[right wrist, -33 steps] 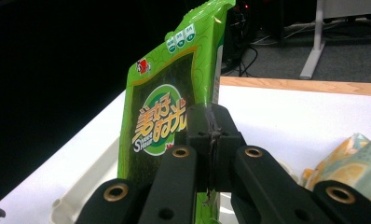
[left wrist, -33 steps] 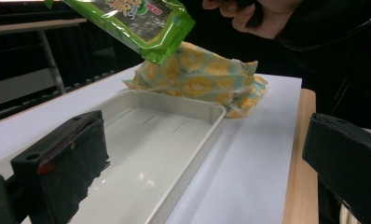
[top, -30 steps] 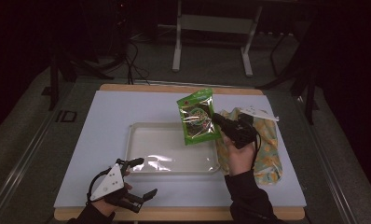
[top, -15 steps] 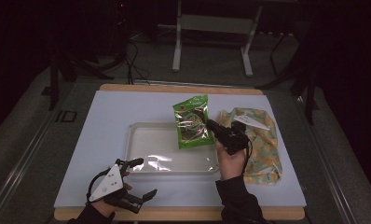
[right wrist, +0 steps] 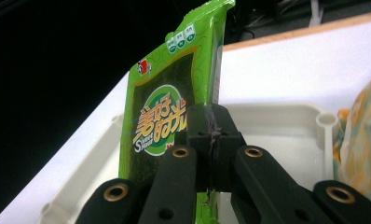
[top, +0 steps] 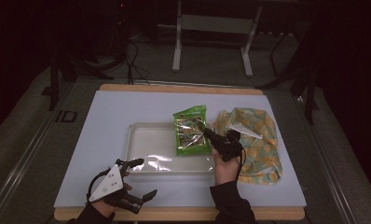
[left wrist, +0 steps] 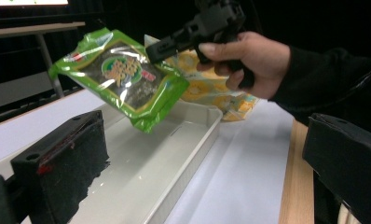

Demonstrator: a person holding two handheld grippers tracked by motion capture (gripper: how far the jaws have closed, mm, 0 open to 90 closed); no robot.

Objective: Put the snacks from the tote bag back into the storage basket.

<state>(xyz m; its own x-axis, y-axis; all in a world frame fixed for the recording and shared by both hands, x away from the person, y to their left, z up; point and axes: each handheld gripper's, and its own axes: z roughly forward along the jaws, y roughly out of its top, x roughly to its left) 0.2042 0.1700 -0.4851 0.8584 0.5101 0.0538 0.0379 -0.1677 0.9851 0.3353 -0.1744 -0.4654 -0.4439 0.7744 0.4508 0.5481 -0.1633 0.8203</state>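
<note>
The green snack packet (top: 190,130) is pinched by its edge in the right gripper (top: 207,134) above the white tray (top: 141,161), not yet set down, while the left gripper (top: 139,179) is held spread and empty

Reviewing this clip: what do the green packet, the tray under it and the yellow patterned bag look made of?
Green packet: thin glossy plastic film, judging by its sheen, its crinkled sealed edges and a seemingly clear window. Tray: pale rigid plastic, probably; smooth, with soft reflections and a moulded rim. Yellow patterned bag: looks like soft matte cloth, lying slumped in folds, though coated fabric cannot be ruled out.
</note>
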